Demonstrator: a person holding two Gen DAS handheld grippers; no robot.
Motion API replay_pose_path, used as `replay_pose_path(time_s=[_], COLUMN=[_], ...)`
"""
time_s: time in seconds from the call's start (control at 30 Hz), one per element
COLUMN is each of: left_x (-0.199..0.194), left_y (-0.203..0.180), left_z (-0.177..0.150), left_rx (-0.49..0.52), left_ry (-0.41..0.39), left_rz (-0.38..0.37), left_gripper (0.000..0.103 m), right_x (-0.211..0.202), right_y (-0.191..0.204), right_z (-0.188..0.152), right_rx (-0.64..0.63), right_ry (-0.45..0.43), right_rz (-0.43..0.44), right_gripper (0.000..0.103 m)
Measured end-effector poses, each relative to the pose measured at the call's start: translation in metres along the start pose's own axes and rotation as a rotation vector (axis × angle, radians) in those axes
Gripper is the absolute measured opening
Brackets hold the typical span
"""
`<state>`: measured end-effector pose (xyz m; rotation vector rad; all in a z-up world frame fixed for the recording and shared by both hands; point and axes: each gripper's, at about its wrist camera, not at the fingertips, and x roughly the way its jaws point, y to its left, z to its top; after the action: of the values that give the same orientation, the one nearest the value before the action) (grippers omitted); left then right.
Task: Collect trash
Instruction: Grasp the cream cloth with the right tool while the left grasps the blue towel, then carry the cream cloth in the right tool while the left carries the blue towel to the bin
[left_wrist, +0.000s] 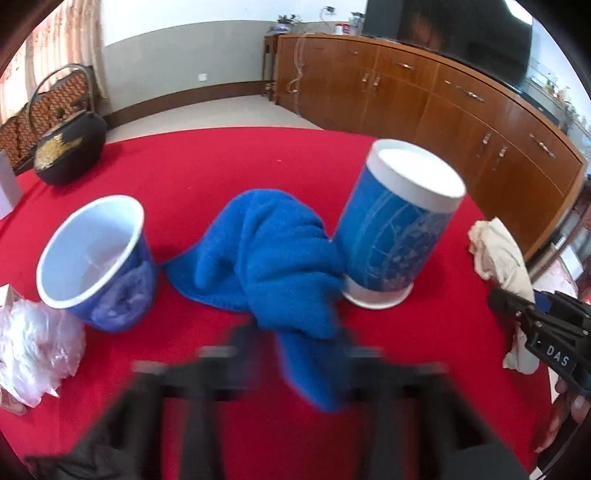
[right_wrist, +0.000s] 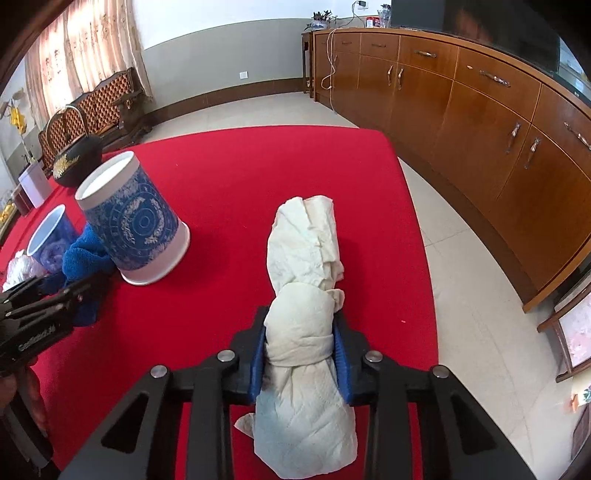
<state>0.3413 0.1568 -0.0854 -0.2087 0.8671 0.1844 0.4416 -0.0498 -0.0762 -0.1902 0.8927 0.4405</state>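
A crumpled off-white paper towel (right_wrist: 306, 251) lies lengthwise on the red table (right_wrist: 240, 177), and my right gripper (right_wrist: 301, 326) is shut on its near end, blue pads pressing both sides. From the left wrist the same towel (left_wrist: 495, 251) and right gripper (left_wrist: 532, 314) show at the far right. A blue fleece cloth (left_wrist: 266, 251) lies bunched between two blue-and-white cups. My left gripper (left_wrist: 301, 347), blurred, is shut on the cloth's near tail. The taller cup (left_wrist: 395, 229) stands right of the cloth, the shorter open one (left_wrist: 92, 258) left of it.
Clear crumpled plastic (left_wrist: 33, 347) lies at the table's left edge beside the shorter cup. A black teapot (left_wrist: 70, 151) sits at the far left, with a white box (left_wrist: 7, 184) near it. A long wooden cabinet (right_wrist: 480, 122) runs along the right wall across tiled floor.
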Motion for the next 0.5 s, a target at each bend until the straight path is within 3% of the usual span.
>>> replay_pose_path(time_s=[0.5], left_x=[-0.094], left_y=[-0.007], left_z=[-0.065], left_rx=[0.074], left_ry=[-0.139], left_rz=[-0.034], left_gripper=[0.010], right_x=[-0.070], right_y=[-0.006], right_z=[-0.044], right_rx=[0.014], right_ry=[-0.078], right_rz=[0.015], right_gripper=[0.032])
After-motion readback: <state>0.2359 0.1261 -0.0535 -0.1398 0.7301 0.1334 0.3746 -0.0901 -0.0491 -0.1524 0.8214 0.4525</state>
